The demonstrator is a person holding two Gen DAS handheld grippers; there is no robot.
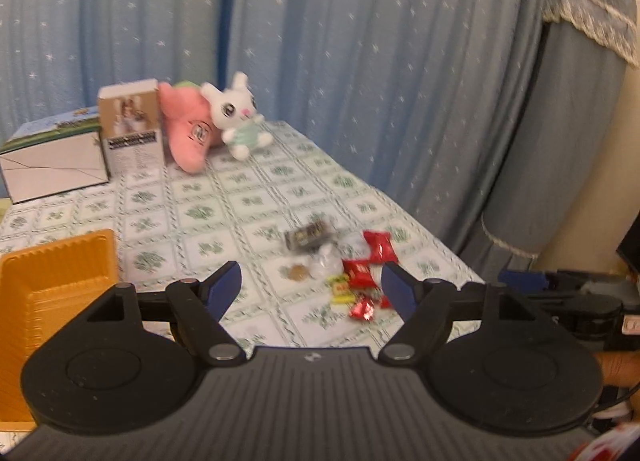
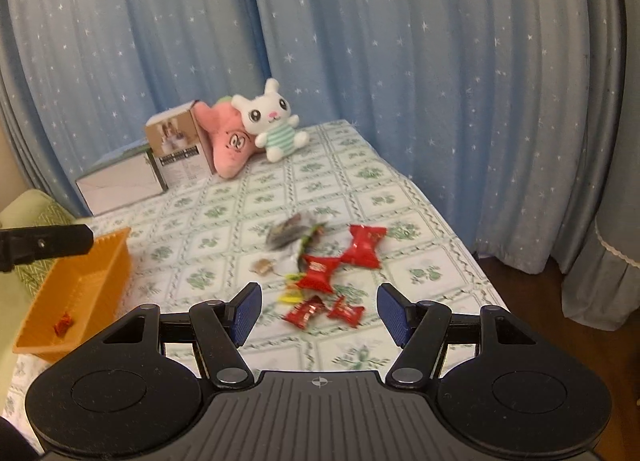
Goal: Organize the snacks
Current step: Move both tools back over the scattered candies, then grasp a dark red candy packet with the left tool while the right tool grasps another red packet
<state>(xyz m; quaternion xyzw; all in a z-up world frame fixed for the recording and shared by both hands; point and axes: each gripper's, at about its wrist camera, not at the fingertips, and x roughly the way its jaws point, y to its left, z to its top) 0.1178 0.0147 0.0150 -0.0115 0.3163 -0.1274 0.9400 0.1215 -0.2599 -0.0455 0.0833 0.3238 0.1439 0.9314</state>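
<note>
1. Left gripper (image 1: 311,285): jaws spread wide, nothing between the pads, held above the tabletop (image 1: 248,189) with its green-patterned cloth.
2. Right gripper (image 2: 319,311): jaws spread too, empty, hanging over the near edge of the snack pile.
3. Snack pile (image 2: 320,265) lies loose on the cloth mid-tabletop, right of centre, blurry.
4. Large red bow-shaped wrapper (image 2: 364,247) at the pile's far right; second red wrapper (image 2: 318,276) just beside it, nearer the camera.
5. Two small red candies (image 2: 324,311) nearest the right gripper, apart from its pads.
6. Dark packet (image 1: 308,239) at the pile's far side; small brown round snack (image 1: 297,273) to its left; yellow-green wrapper (image 1: 340,288) among the reds.
7. Orange tray (image 2: 86,285) on the left of the tabletop, one small red item (image 2: 62,325) inside it.
8. Back of tabletop: white bunny plush (image 2: 272,121) leaning on pink plush (image 2: 228,143), brown box (image 2: 180,145) upright beside them, flat white box (image 2: 120,185) to its left.
9. Blue star curtain (image 2: 360,41) behind.
</note>
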